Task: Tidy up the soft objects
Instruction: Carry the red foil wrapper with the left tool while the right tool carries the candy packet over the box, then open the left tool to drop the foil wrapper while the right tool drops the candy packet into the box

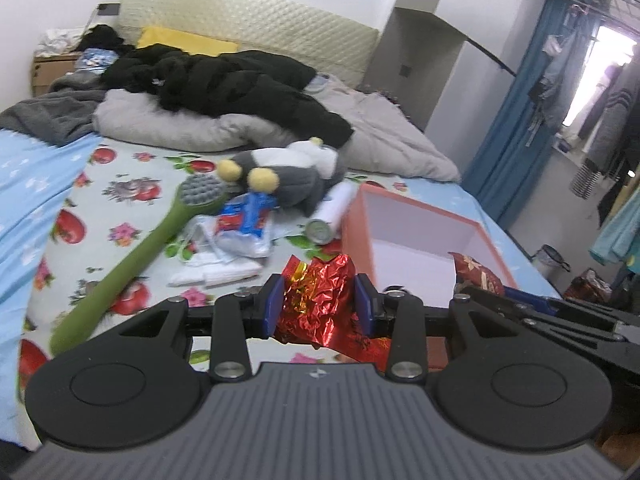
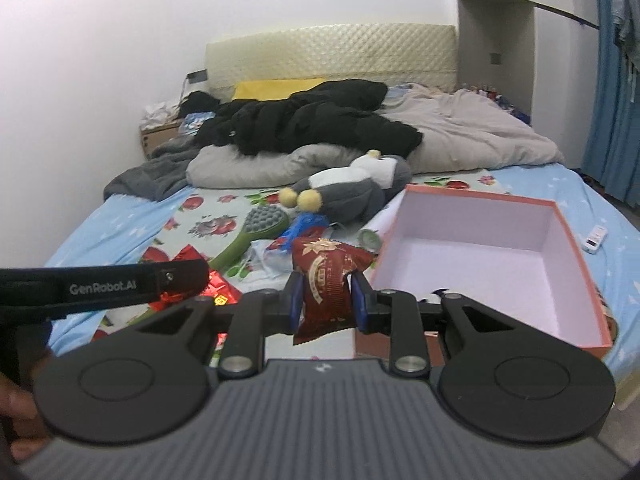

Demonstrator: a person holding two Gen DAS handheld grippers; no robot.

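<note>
My left gripper (image 1: pixel 318 302) is shut on a crinkled red foil packet (image 1: pixel 320 300), held above the bed just left of an open orange box (image 1: pixel 356 220) with a white inside. My right gripper (image 2: pixel 326 300) is shut on a dark red snack pouch (image 2: pixel 326 276), held at the box's near-left corner (image 2: pixel 580 248). That pouch also shows in the left wrist view (image 1: pixel 478 274) at the box's near edge. A grey and white plush toy (image 2: pixel 352 188) lies on the bed behind the box. The left gripper's body (image 2: pixel 120 284) crosses the right wrist view at left.
A green long-handled brush (image 1: pixel 132 256), a blue and red packet on white cloths (image 1: pixel 244 224) and a white roll (image 1: pixel 332 212) lie on the fruit-print sheet. A black coat (image 1: pixel 224 80) and grey duvet (image 2: pixel 460 136) fill the far bed. A white remote (image 2: pixel 595 238) lies right of the box.
</note>
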